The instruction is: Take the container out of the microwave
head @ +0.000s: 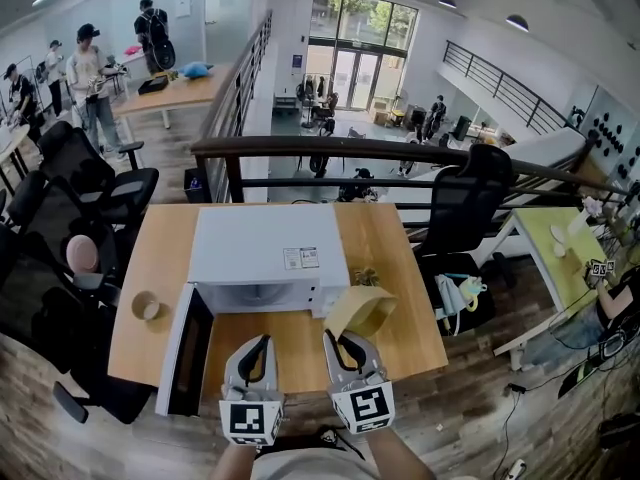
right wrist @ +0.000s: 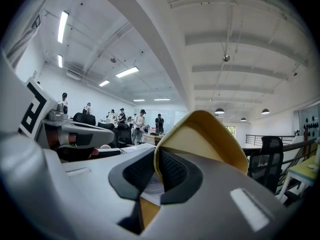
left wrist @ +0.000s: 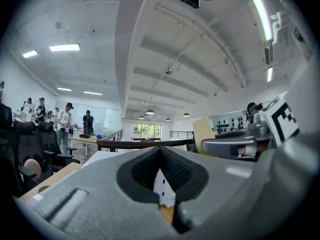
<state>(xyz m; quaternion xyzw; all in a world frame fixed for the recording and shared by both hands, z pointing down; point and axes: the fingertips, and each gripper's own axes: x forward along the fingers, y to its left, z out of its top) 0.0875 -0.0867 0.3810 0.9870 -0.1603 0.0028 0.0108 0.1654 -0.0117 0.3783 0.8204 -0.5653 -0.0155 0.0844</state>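
Container (head: 362,310) rim pinched by right hand-held gripper (head: 347,342); left hand-held gripper (head: 256,354) pressed together, empty.

The site is presenting as an open-plan office with lab-style workstations, sitting on an upper level. A dark railing (head: 330,148) is running along the edge, overlooking a lower hall with glazed entrance doors (head: 350,73). Black swivel chairs (head: 90,183) are standing around wooden desks (head: 175,96), and several people (head: 90,78) are working at them on the left. Strip lights (left wrist: 65,47) are glowing on a white ceiling. Wood-plank flooring (head: 480,408) is carrying loose cables (head: 515,418). A white microwave (head: 265,248) is resting on the nearest tabletop (head: 400,268).
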